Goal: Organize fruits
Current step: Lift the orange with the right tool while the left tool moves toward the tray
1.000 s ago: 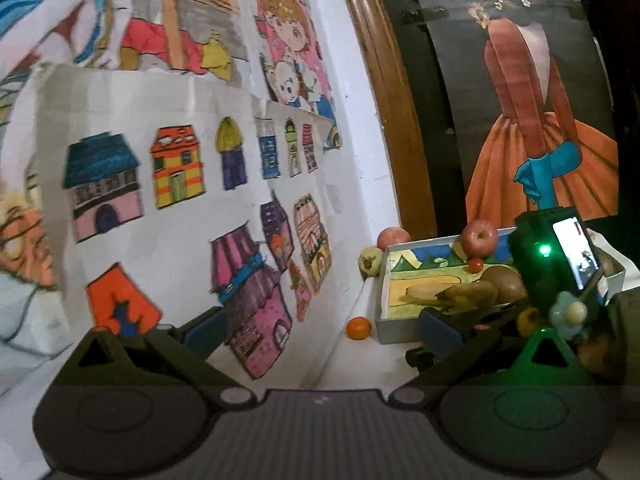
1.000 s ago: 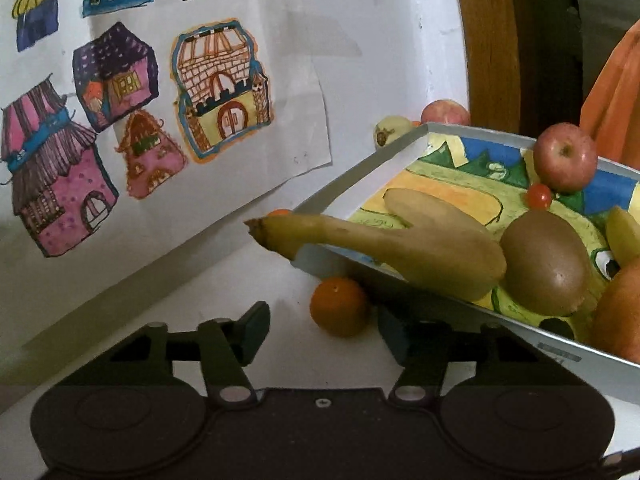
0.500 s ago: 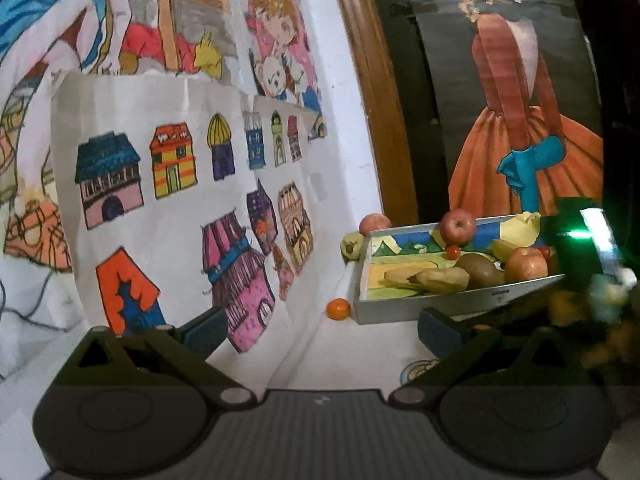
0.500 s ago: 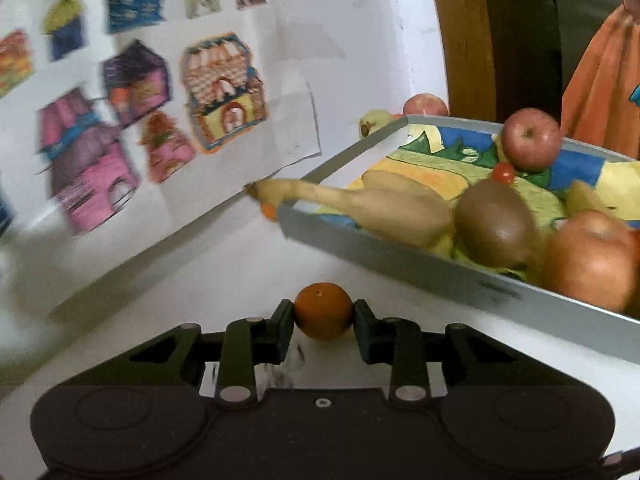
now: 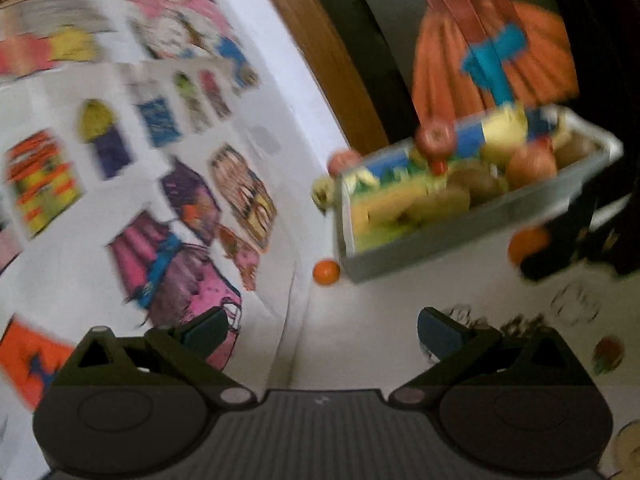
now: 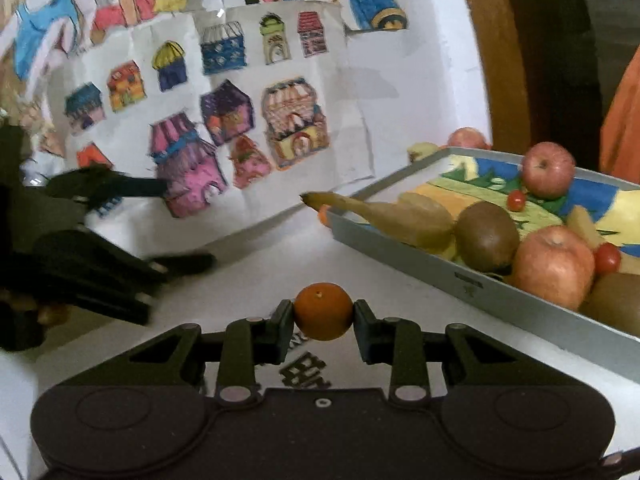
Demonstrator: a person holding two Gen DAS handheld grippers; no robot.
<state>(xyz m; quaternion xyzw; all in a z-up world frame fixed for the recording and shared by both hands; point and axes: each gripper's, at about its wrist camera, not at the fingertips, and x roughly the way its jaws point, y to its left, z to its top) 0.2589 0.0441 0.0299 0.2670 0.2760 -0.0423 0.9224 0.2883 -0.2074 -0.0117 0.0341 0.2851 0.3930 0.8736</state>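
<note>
My right gripper [image 6: 323, 314] is shut on a small orange [image 6: 323, 304], held in front of the grey tray [image 6: 480, 284]. In the tray lie a pear [image 6: 400, 216], a kiwi [image 6: 486, 236], two red apples [image 6: 554, 266] and cherry tomatoes [image 6: 516, 199]. My left gripper [image 5: 320, 328] is open with nothing between its fingers, low over the white table; this view is blurred. A second small orange [image 5: 326, 271] sits on the table at the tray's [image 5: 440, 240] near-left corner, ahead of the left gripper. The held orange [image 5: 528, 244] shows at the right.
Paper drawings of houses [image 6: 240, 120] hang on the wall along the left, reaching down to the table. Behind the tray, against the wall, sit another apple [image 6: 466, 138] and a yellowish fruit [image 6: 422, 150]. The left gripper [image 6: 120, 240] appears blurred at the left of the right wrist view.
My right gripper shut on the small orange and drew back from the tray with it. The left gripper swung and tilted, so its view is blurred now.
</note>
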